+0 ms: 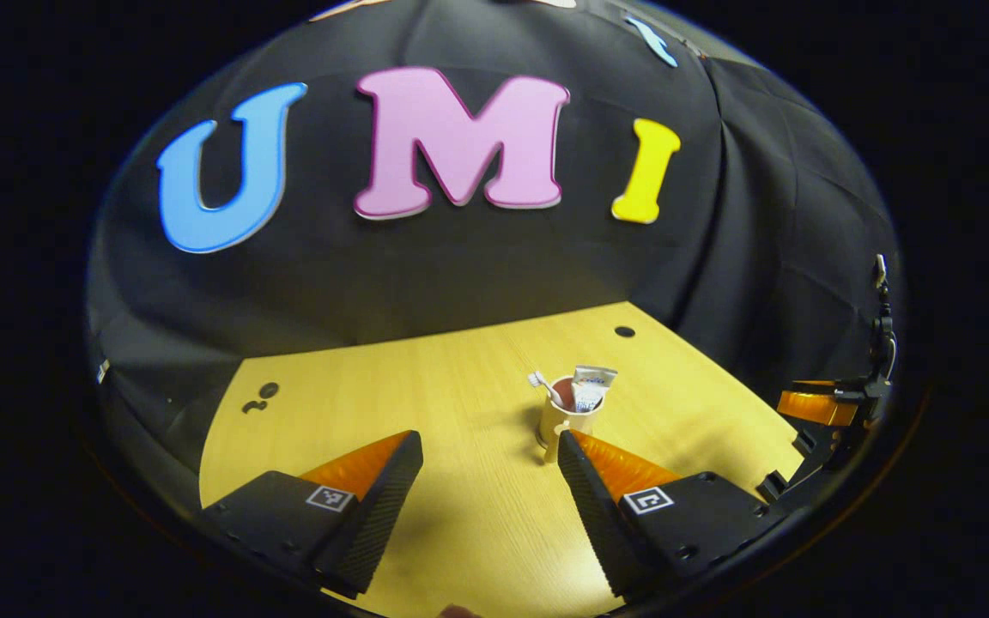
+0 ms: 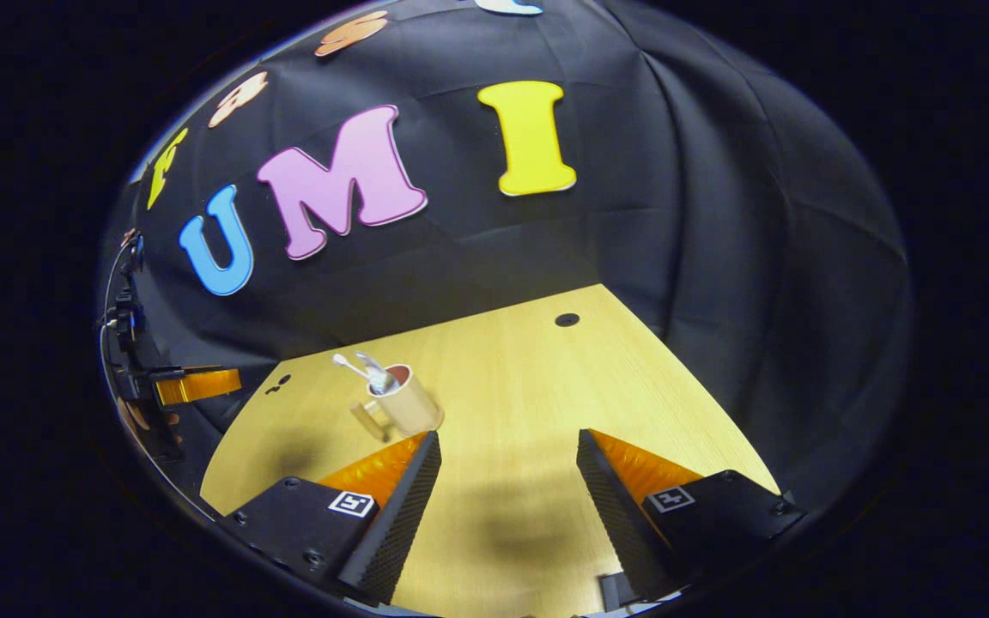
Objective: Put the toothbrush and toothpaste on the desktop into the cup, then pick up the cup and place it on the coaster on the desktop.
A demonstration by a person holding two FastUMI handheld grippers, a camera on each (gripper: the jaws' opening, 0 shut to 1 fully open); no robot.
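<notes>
Lower part of the toothbrush (image 1: 545,387) and toothpaste (image 1: 589,388) hidden inside the cup (image 1: 565,418) — coaster underneath too hard to make out.

One cup (image 1: 565,416) on one wooden desktop (image 1: 426,386), one toothbrush (image 1: 543,387) and one toothpaste tube (image 1: 591,386) inside it, two round holes in the desktop, two grippers.

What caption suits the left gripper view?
Open left gripper faces a cup holding toothbrush and toothpaste.
</notes>
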